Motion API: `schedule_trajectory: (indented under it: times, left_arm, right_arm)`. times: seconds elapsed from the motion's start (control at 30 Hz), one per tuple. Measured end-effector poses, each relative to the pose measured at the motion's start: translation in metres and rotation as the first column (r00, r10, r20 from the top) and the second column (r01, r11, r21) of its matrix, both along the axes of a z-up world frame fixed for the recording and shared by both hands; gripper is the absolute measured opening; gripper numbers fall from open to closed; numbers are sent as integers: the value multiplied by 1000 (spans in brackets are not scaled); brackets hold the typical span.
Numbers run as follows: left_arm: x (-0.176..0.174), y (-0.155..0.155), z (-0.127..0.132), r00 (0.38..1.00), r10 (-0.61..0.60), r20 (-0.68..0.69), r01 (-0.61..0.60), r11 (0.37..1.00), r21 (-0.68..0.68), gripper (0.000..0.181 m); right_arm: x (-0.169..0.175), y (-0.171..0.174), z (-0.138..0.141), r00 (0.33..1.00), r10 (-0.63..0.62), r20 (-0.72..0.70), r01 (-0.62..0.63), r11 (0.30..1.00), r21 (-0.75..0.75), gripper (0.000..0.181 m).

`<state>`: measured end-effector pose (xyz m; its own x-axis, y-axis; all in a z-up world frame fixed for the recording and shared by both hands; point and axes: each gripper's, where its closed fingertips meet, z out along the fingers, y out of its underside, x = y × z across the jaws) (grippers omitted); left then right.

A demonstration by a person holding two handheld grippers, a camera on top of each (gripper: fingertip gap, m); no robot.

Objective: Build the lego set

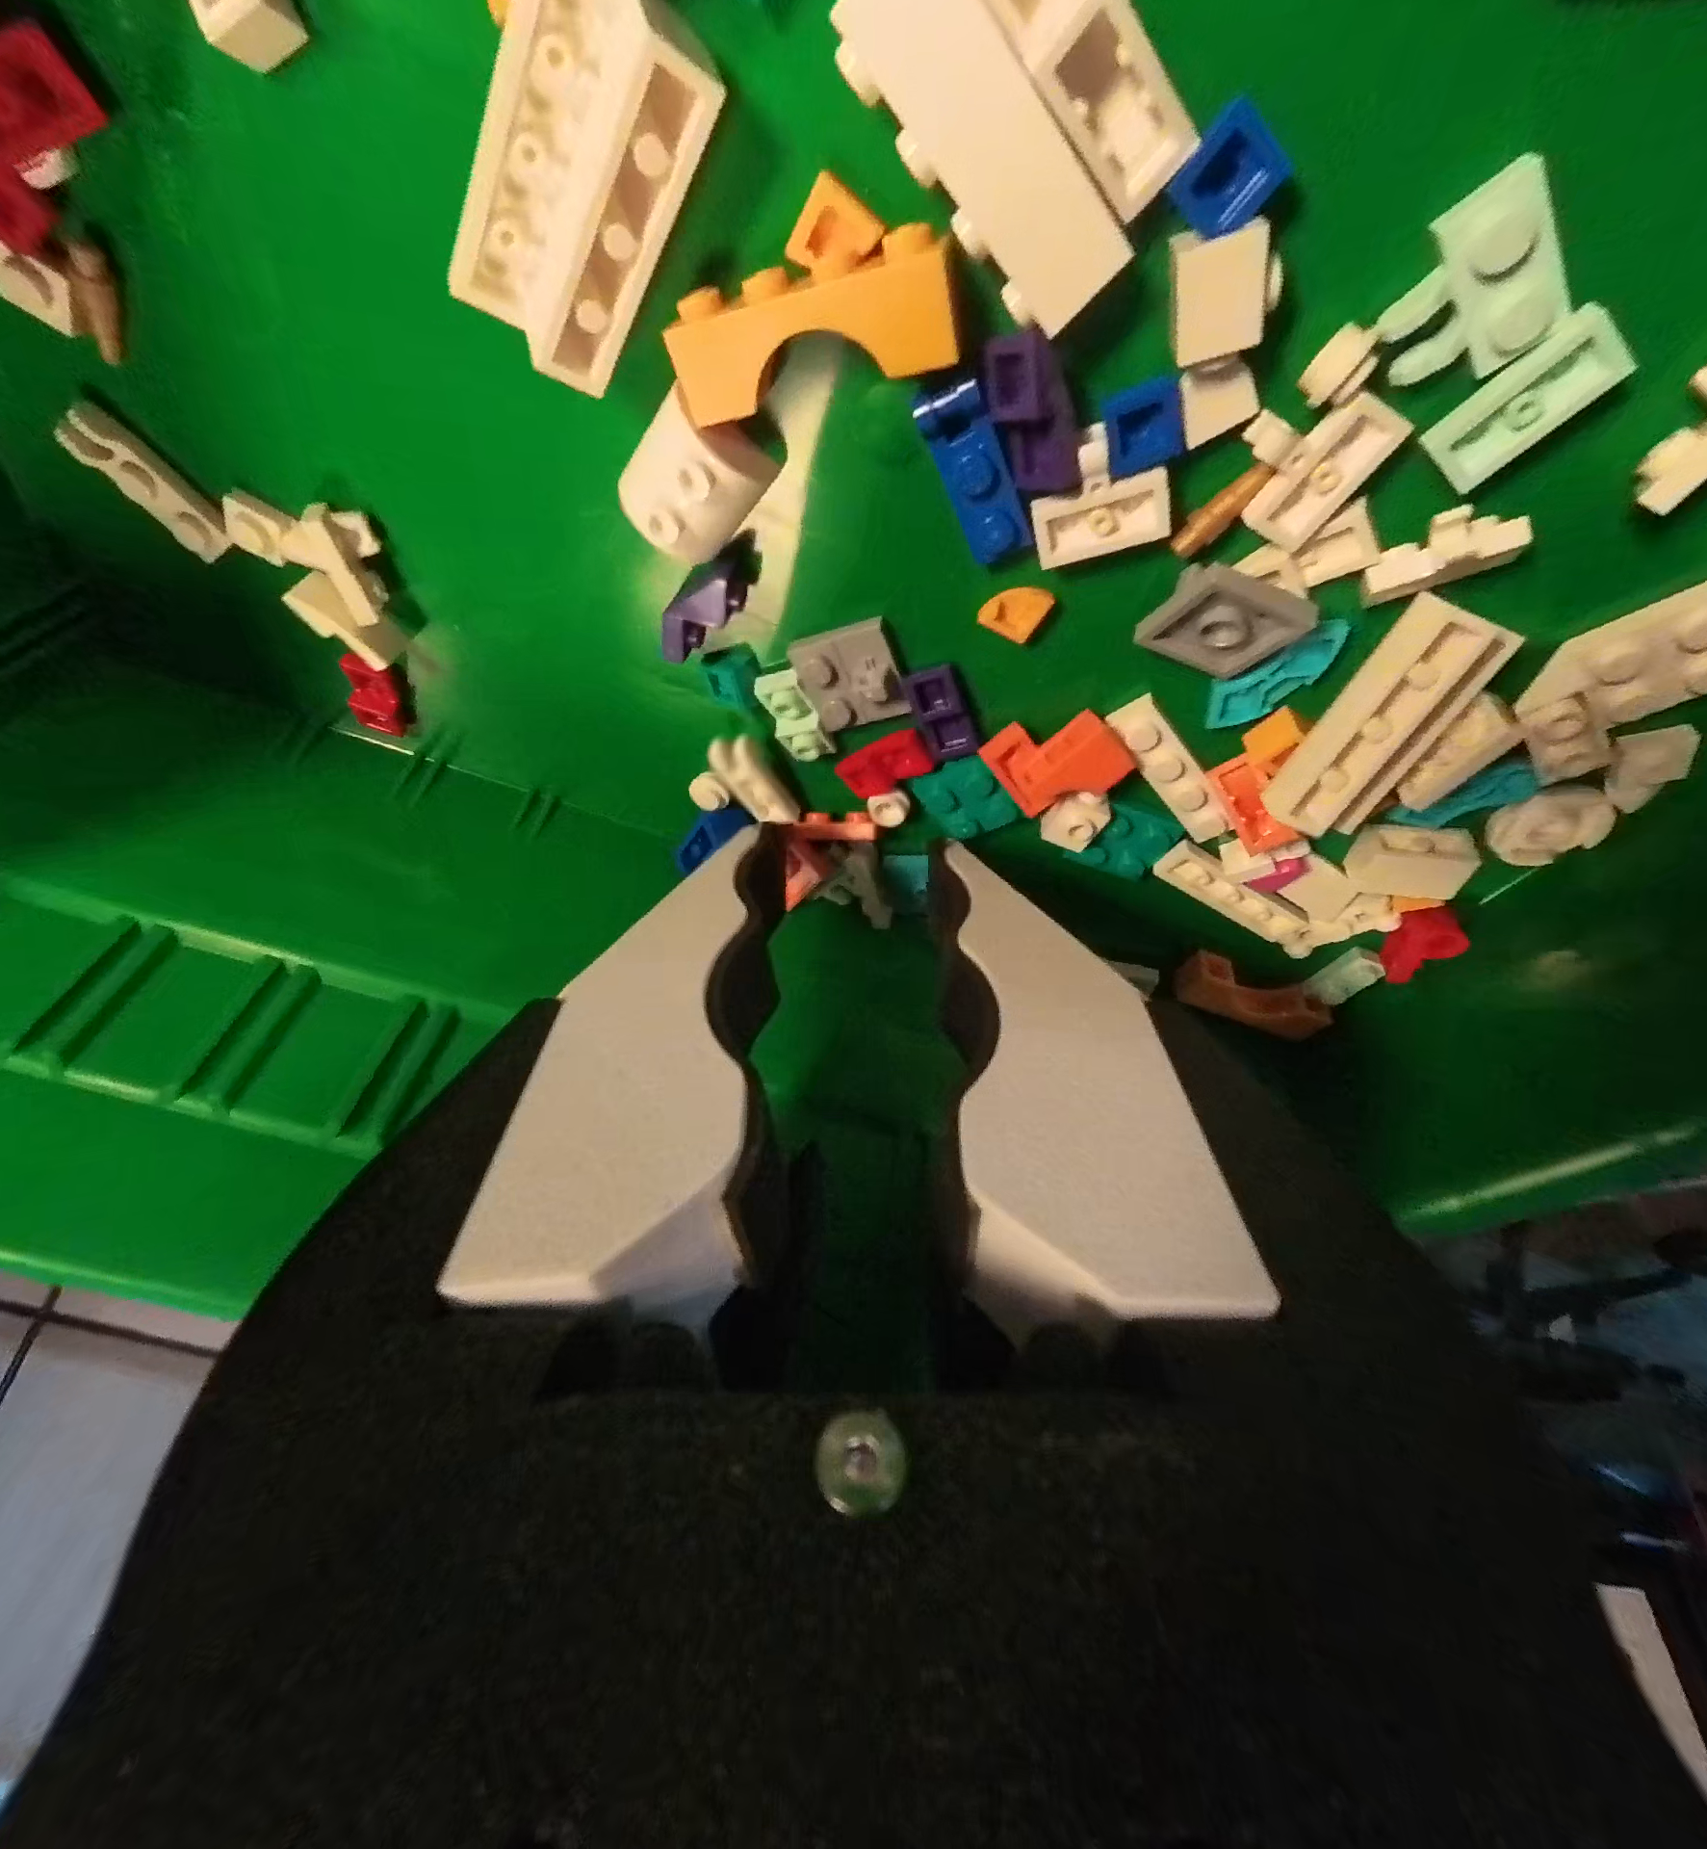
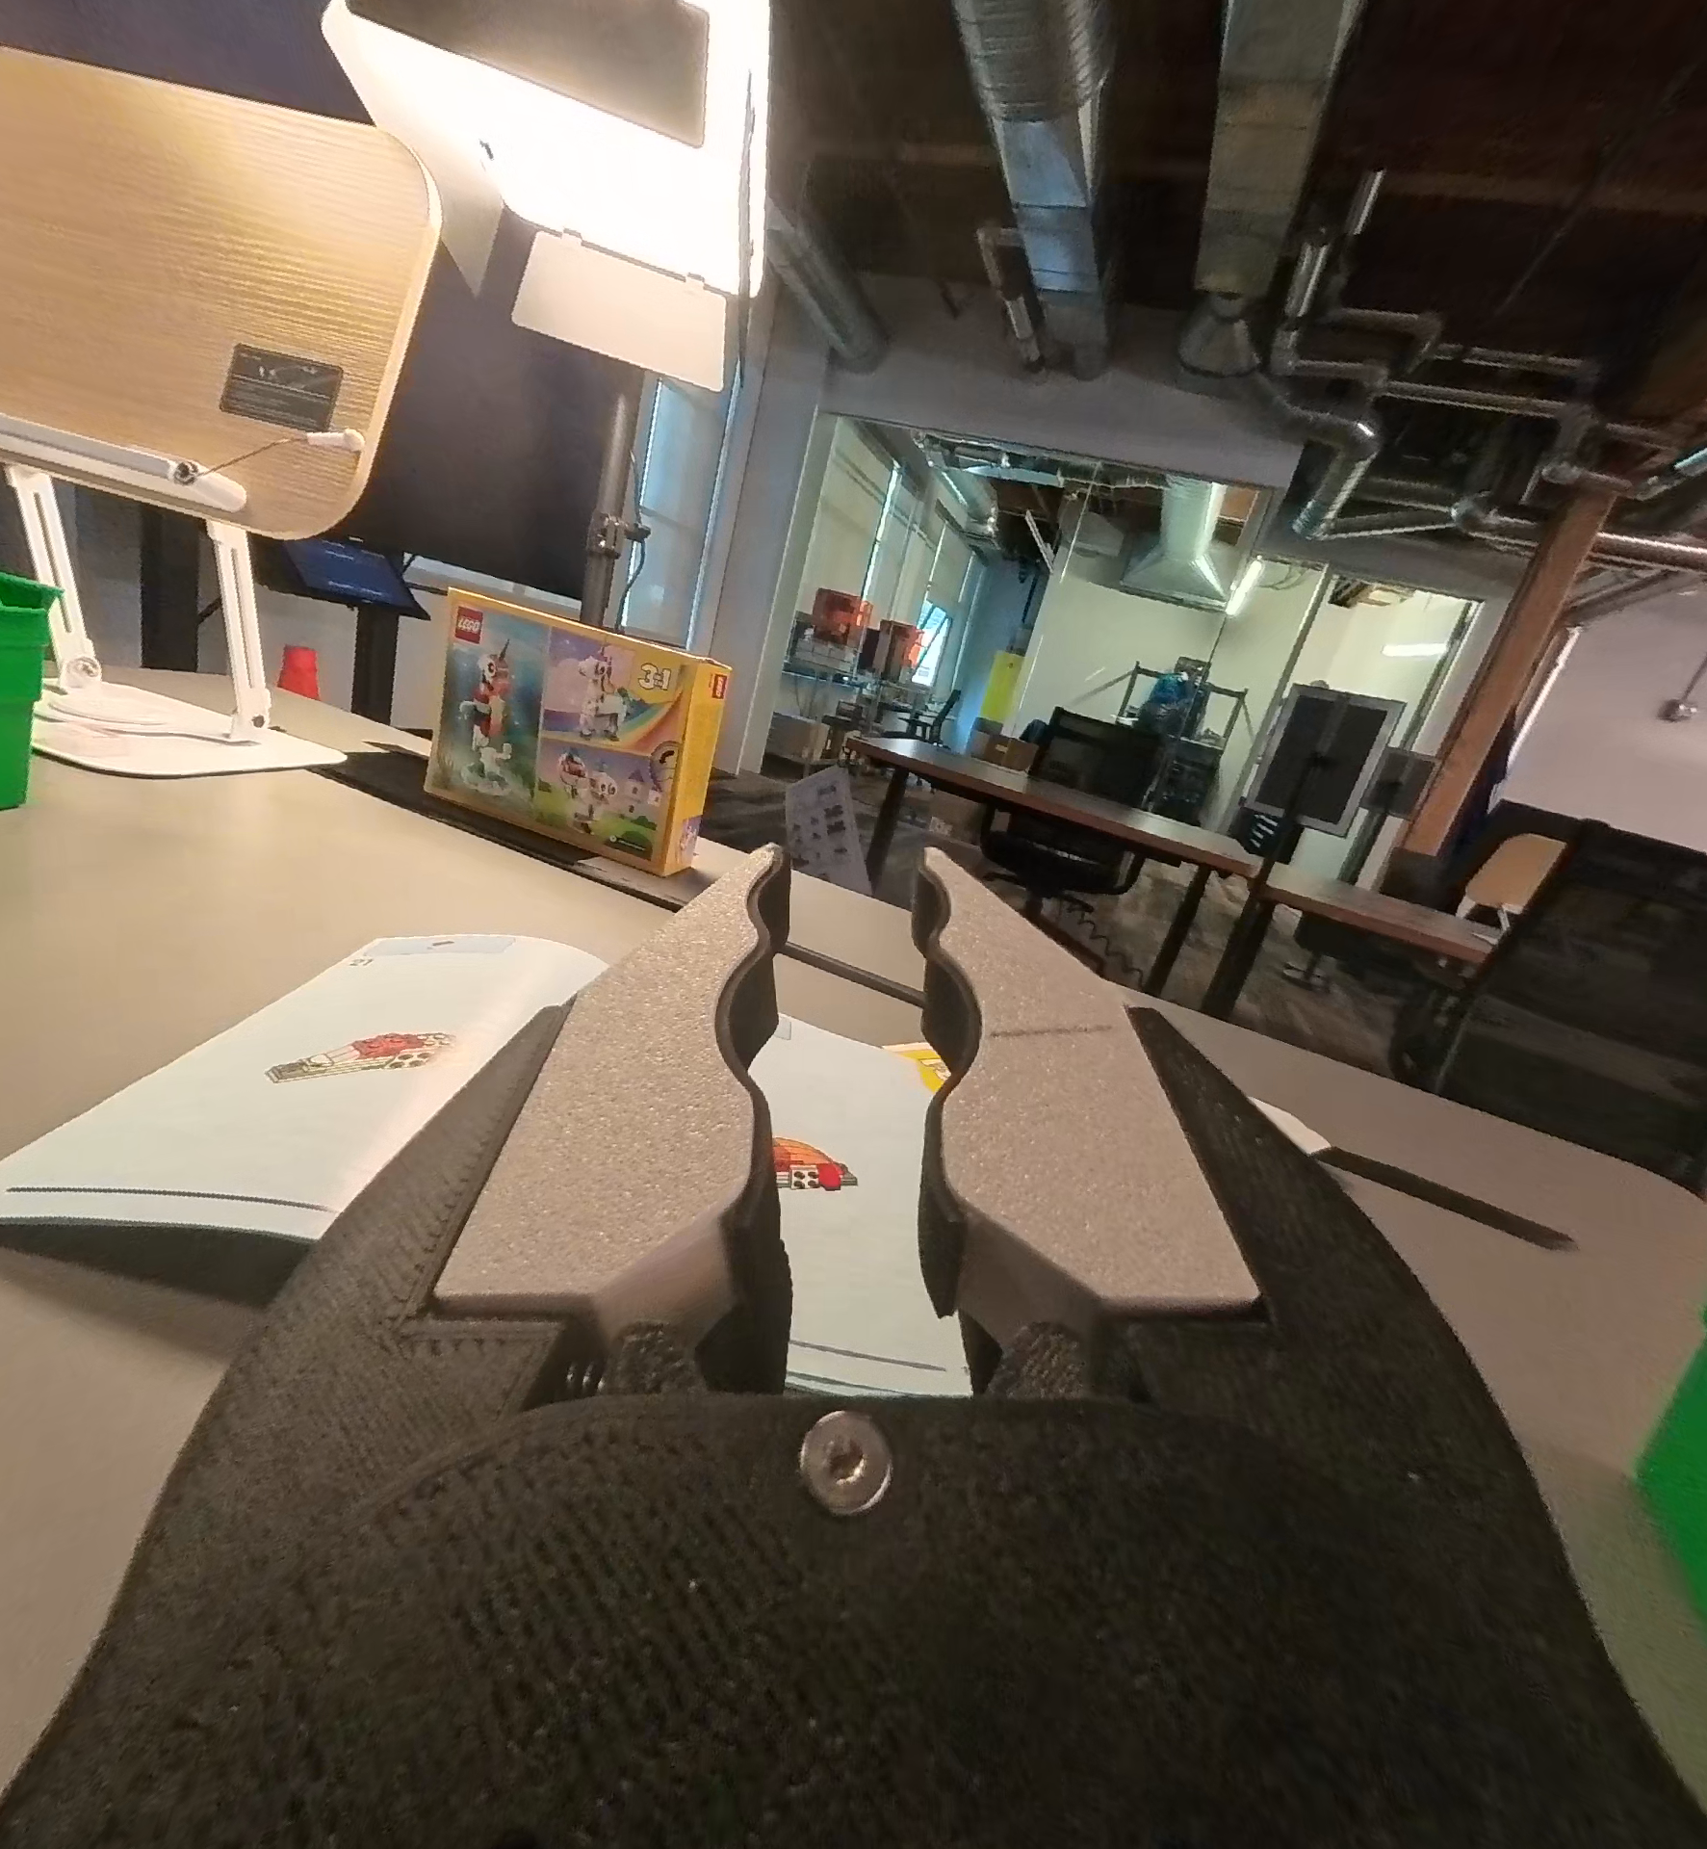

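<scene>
Currently the left gripper [image 1: 841, 860] reaches into a green bin [image 1: 279, 900] of loose lego pieces [image 1: 1029, 640]; its fingers [image 1: 629, 1081] stand slightly apart, tips at a small salmon-coloured piece [image 1: 814, 850], though a grip cannot be confirmed. An orange arch brick [image 1: 819, 300] lies well ahead of the fingertips. The right gripper [image 2: 847, 880] hangs over the desk [image 2: 179, 900], fingers parted and empty, an open instruction booklet [image 2: 229, 1101] beneath them, the lego box [image 2: 569, 730] beyond.

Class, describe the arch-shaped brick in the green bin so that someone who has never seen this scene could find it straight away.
Look inside the green bin of loose bricks, ahead of the left gripper. Near the upper middle, between two long white bricks, lies the yellow-orange arch brick, its opening over a white cylinder piece. It is the only arch there.
</scene>
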<state>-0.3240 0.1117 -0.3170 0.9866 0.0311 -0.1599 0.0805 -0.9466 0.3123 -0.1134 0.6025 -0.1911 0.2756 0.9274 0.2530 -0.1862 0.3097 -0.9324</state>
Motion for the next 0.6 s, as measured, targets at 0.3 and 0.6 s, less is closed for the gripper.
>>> schedule_trajectory:
  times: [0.3,0.6]
  left_arm:
    - [-6,0,0,999,-35,-19,35,999,-19,14]
    - [-1,16,17,990,-67,-123,85,985,149,13]
  right_arm:
    - [-1,-2,-1,1000,7,4,-7,1000,6,20]
    - [-2,-4,-1,1000,10,10,-11,1000,17,19]
